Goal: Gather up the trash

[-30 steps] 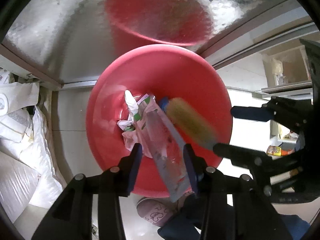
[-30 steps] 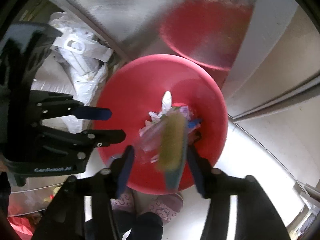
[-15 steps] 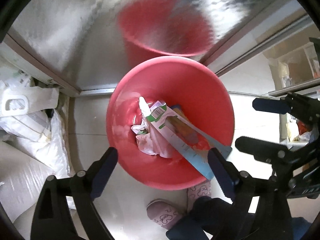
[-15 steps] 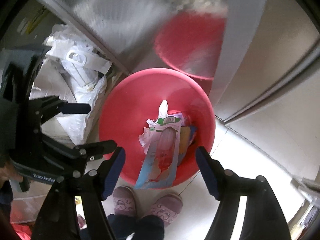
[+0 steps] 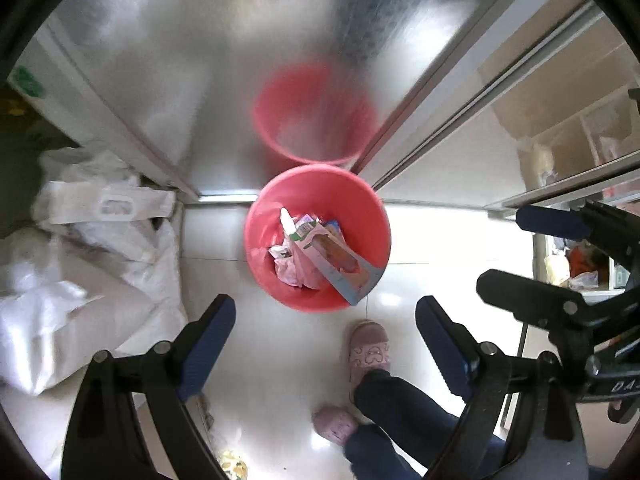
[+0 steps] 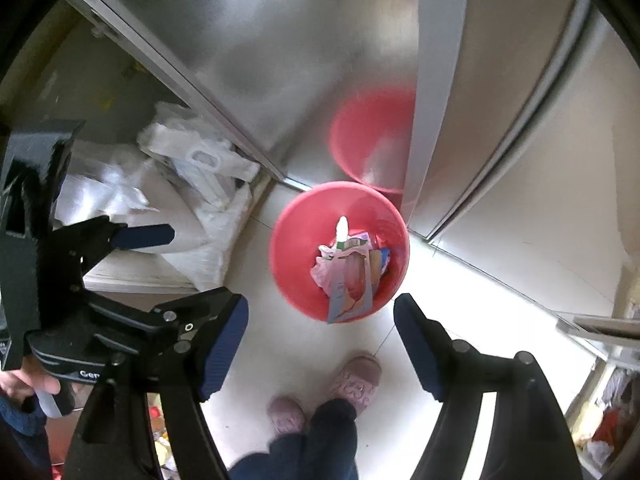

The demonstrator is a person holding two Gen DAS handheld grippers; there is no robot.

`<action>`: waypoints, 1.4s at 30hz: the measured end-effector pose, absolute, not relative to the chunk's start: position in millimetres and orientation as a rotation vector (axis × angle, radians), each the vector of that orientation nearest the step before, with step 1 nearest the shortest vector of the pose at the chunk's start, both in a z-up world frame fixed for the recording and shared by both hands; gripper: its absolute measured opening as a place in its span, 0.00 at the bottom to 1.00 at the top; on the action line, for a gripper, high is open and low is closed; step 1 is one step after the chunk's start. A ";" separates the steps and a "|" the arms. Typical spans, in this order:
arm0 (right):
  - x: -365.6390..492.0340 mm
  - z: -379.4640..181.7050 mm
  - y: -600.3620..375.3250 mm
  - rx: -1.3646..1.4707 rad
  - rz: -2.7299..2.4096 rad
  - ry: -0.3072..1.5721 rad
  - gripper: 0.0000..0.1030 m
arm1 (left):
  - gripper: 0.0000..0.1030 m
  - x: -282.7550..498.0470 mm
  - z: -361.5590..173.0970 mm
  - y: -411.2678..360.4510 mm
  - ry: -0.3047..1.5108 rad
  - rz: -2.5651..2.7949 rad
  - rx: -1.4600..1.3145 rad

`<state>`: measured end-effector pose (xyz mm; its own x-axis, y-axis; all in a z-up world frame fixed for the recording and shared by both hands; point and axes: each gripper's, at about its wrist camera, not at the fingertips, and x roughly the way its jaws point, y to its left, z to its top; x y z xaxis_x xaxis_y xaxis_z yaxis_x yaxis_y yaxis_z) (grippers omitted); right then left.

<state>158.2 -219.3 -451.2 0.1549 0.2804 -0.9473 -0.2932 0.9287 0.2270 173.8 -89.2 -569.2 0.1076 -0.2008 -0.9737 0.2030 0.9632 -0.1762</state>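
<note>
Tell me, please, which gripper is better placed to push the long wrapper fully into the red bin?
Probably the left gripper: the long wrapper overhangs the red bin rim nearer its fingers.

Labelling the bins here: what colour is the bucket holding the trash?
Red-pink; the bucket shows best in the left wrist view.

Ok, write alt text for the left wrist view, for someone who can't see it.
Looking down, a red bin on a pale tiled floor holds wrappers and a long flat package that pokes over its rim. The left gripper hangs open and empty above it, with the person's pink slippers below and white sacks to the picture's left.
</note>
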 end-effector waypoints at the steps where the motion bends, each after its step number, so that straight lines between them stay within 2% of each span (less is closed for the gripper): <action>1: 155.6 -440.0 -219.5 -0.010 0.404 1.344 0.71 | 0.88 169.6 -557.6 -87.5 1.420 -0.287 0.007; 13: 94.5 -304.8 -222.1 0.002 0.400 1.189 0.72 | 0.88 103.0 -393.7 -76.3 1.261 -0.184 -0.058; 18: 56.5 -235.7 -228.2 0.018 0.420 1.085 0.78 | 0.88 59.0 -315.9 -73.5 1.152 -0.129 -0.052; 20: 38.9 -207.2 -230.6 0.016 0.425 1.042 0.86 | 0.88 42.0 -289.3 -74.0 1.124 -0.116 -0.057; 26: -20.0 -115.4 -239.5 -0.023 0.429 0.883 0.99 | 1.00 -21.0 -192.0 -76.6 0.976 -0.075 -0.058; 35: -87.7 -6.6 -241.9 -0.039 0.431 0.641 0.99 | 1.00 -91.4 -55.5 -78.7 0.749 -0.011 -0.016; 42: -117.3 39.9 -248.5 -0.028 0.418 0.564 0.99 | 1.00 -122.6 1.3 -70.6 0.674 0.007 -0.016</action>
<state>-117.3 -248.5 39.9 0.7637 0.3763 -0.5246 -0.3917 0.9160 0.0869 -122.6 -70.6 1.4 0.7814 0.0011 -0.6240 -0.0112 0.9999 -0.0122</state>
